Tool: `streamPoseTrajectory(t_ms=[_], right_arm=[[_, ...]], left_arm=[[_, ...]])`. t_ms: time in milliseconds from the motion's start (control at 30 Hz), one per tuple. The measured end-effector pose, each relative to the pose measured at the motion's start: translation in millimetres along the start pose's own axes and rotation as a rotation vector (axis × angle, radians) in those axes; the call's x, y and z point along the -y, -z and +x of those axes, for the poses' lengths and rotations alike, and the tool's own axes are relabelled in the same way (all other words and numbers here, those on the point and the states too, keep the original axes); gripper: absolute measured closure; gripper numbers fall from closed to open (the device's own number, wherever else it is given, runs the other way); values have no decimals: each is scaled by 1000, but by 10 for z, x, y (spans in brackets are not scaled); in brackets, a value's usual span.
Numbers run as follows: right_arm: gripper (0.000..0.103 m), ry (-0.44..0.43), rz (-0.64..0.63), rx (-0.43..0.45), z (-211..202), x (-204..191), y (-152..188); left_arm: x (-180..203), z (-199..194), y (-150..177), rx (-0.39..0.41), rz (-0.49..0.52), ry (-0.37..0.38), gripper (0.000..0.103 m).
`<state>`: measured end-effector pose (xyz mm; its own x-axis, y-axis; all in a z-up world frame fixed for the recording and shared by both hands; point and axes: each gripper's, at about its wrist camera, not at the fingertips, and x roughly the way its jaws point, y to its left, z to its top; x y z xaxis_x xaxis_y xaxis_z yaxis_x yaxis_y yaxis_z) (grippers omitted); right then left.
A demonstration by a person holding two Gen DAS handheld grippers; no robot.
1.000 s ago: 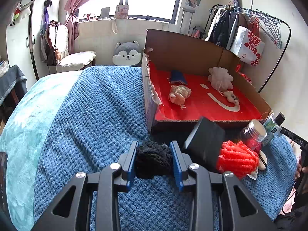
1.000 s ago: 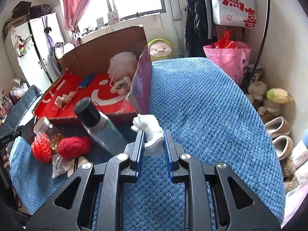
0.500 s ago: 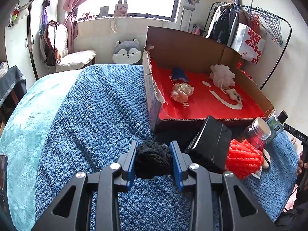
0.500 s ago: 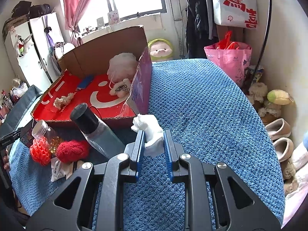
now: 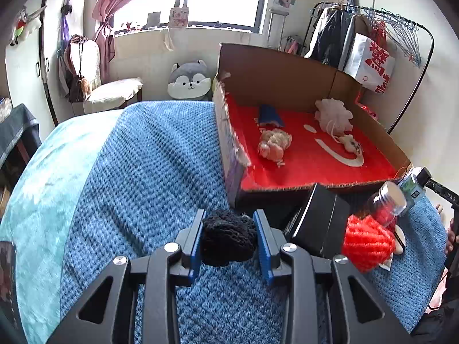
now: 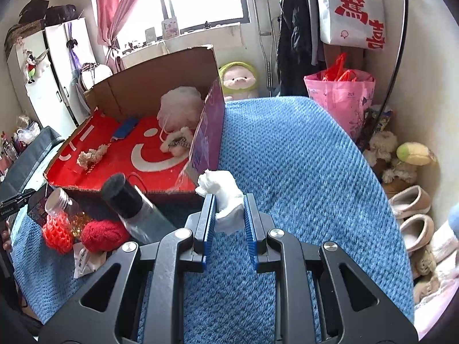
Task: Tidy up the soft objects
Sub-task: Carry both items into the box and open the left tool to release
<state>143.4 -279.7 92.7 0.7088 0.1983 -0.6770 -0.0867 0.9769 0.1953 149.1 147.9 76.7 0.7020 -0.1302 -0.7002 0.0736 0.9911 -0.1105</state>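
Nothing much has moved: both grippers hover near the box (image 5: 287, 66). Left gripper (image 5: 228, 236) fingers pinch a black knit wad (image 5: 228, 240); right gripper (image 6: 228, 218) fingers clamp a white plush (image 6: 226, 200). Both look light, squashy, best held mid-body.

- At 6 o'clock in your left view, the left gripper (image 5: 228, 239) is matt black plastic with ribbed blue pads, pressing a coarse black knit bundle (image 5: 228, 240).
- Your right gripper (image 6: 229, 220), the same finish, pinches a soft white cloth piece (image 6: 225, 200).
- Under both lies a nubby blue woven blanket (image 5: 137, 172).
- At 1 o'clock, the cardboard box (image 5: 281, 71) has matt brown walls and a smooth red floor.
- At 4 o'clock, the red yarn ball (image 5: 365, 243) looks fuzzy; the jar (image 5: 391, 203) shows clear glass and a brushed metal lid.
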Motion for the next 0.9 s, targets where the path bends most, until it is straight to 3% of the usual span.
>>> streamPoseTrajectory(t_ms=[500,900], right_arm=[[84,-80,-108,27,108,-205,-556],[84,-156,-334,-133,533,-698,-863]], left_arm=[[168,57,-526,29,90,75,68],[494,423,-854,-74,223,178,68]])
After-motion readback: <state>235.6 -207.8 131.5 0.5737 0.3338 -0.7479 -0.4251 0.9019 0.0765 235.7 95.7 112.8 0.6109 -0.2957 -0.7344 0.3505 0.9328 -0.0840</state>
